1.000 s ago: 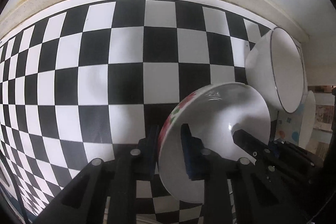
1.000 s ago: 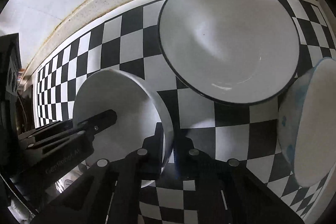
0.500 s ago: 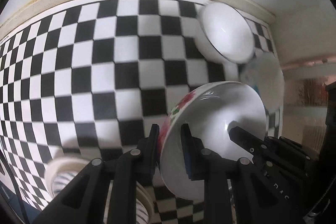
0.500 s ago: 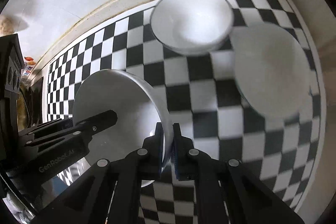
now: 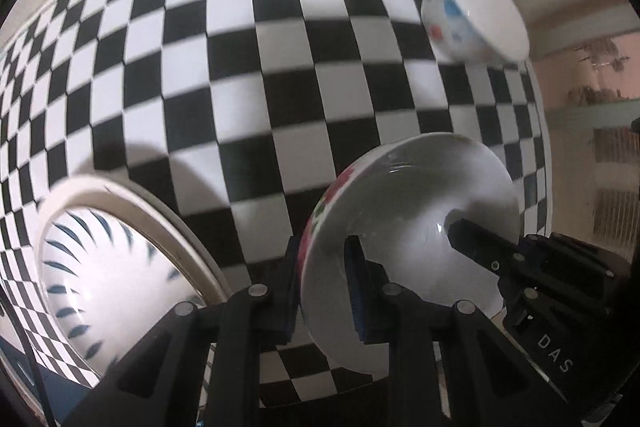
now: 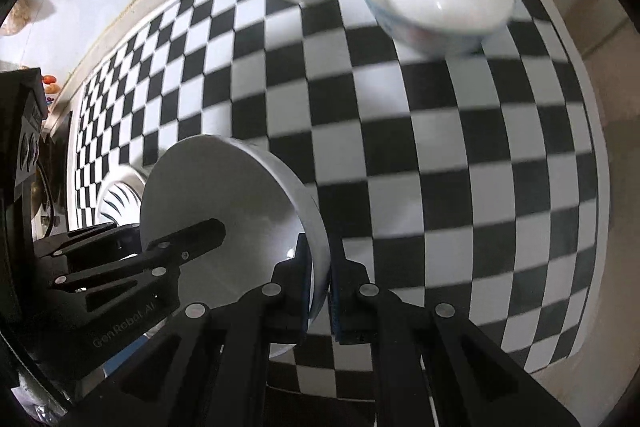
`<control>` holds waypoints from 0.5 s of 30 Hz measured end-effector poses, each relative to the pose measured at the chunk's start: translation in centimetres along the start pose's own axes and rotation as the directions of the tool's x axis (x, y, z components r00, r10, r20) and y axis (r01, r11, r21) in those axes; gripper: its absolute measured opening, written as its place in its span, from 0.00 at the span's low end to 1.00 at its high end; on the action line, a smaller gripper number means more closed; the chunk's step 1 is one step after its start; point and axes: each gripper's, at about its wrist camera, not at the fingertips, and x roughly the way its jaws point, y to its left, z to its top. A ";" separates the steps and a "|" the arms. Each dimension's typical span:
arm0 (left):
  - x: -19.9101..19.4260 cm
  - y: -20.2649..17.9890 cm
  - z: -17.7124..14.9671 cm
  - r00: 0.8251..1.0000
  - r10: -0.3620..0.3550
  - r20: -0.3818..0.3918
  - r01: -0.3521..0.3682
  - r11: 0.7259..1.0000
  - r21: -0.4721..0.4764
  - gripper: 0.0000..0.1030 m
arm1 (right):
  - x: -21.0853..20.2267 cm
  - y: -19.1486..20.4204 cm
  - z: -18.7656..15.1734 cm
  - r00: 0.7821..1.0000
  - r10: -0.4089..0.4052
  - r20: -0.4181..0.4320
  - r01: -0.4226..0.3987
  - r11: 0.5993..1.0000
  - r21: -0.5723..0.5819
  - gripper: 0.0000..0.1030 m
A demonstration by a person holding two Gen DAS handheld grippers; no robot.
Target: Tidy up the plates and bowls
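Left tool [image 5: 322, 291] clenched on floral bowl [image 5: 412, 251] rim; right tool [image 6: 320, 287] clamps the opposite rim, likely sharing its weight; bowl mid-air, lower centre, above checkered surface [image 5: 240, 75]; striped plate [image 5: 112, 267] lower left.
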 end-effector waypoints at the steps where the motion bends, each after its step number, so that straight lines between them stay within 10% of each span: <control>1: 0.5 -0.2 -0.1 1.000 0.001 -0.008 -0.001 1.000 0.004 0.18 | 0.3 -0.3 -0.4 1.000 0.000 -0.005 0.000 1.000 0.004 0.09; 15: 4.1 -1.8 0.1 0.998 0.035 -0.055 -0.034 0.999 0.017 0.18 | 2.5 -2.0 -1.5 0.999 -0.001 -0.042 0.003 0.999 0.035 0.09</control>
